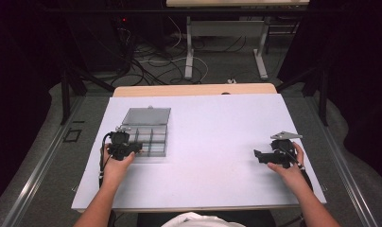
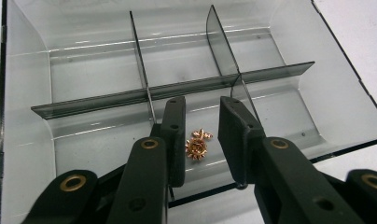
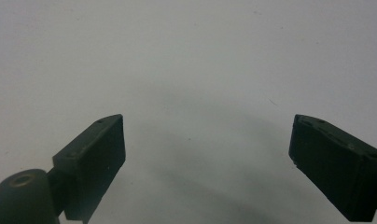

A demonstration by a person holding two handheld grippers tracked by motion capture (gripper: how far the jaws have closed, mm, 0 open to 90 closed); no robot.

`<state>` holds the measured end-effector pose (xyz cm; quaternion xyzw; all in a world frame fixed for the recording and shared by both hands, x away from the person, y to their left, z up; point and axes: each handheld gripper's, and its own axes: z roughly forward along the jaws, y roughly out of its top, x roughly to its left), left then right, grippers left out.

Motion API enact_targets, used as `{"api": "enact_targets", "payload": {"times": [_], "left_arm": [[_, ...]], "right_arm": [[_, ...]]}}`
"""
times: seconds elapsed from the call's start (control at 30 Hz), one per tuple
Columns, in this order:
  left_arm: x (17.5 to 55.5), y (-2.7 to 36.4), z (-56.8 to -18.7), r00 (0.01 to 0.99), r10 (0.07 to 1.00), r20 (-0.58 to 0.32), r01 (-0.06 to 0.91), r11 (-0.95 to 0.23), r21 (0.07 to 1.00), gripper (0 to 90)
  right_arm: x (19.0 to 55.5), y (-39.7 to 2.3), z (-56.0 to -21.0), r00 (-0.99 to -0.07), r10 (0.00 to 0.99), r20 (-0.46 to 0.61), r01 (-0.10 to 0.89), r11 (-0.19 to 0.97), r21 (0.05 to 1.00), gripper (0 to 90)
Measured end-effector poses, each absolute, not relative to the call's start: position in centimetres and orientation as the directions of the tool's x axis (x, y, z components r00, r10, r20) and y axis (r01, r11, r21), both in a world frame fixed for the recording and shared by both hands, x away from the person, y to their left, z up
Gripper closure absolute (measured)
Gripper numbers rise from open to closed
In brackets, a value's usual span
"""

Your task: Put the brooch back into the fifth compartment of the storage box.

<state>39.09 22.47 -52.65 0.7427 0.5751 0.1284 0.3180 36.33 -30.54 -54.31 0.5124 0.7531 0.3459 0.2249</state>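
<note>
- Two tongs are seen on the white desk [image 1: 217,142]; left tongs [image 2: 201,135] are poised over the near middle compartment of the clear organizer box [image 1: 153,124], right tongs [image 3: 205,154] are parked well apart on the bare desk.
- Left tongs: released, a narrow gap left between the jaws; nothing is pressed by them.
- Small copper-coloured metal pieces [image 2: 197,144] lie on the floor of that compartment, between the jaws but apart from both; a drop-off there is judged likely.
- Box lid is laid flat open at the far side, so the compartments are kept reachable from above.
- Dividers [image 2: 144,88] stand upright; pieces are kept apart from neighbouring cells.
- Right tongs: released, jaws spread wide, nothing between them; likely kept idle and clear of the box so the left hand [image 1: 114,165] is not crowded.
</note>
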Motion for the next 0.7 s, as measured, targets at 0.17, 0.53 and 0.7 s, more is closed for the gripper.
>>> {"api": "enact_targets", "payload": {"times": [0.17,0.53,0.7], "left_arm": [[38.94,22.24,-52.59,0.3,0.938,-0.175,0.766,-0.127,0.63,63.5],[39.01,22.02,-52.24,0.325,0.93,-0.169,0.749,-0.144,0.647,53.7],[38.96,21.9,-52.12,0.34,0.927,-0.155,0.726,-0.154,0.671,47.2]], "right_arm": [[36.37,-30.53,-54.33,-0.374,0.927,0.018,0.617,0.235,0.752,10.2],[36.33,-30.63,-54.38,-0.373,0.928,0.017,0.617,0.234,0.751,10.3],[36.3,-30.65,-54.36,-0.376,0.926,0.018,0.616,0.236,0.751,10.2]]}}
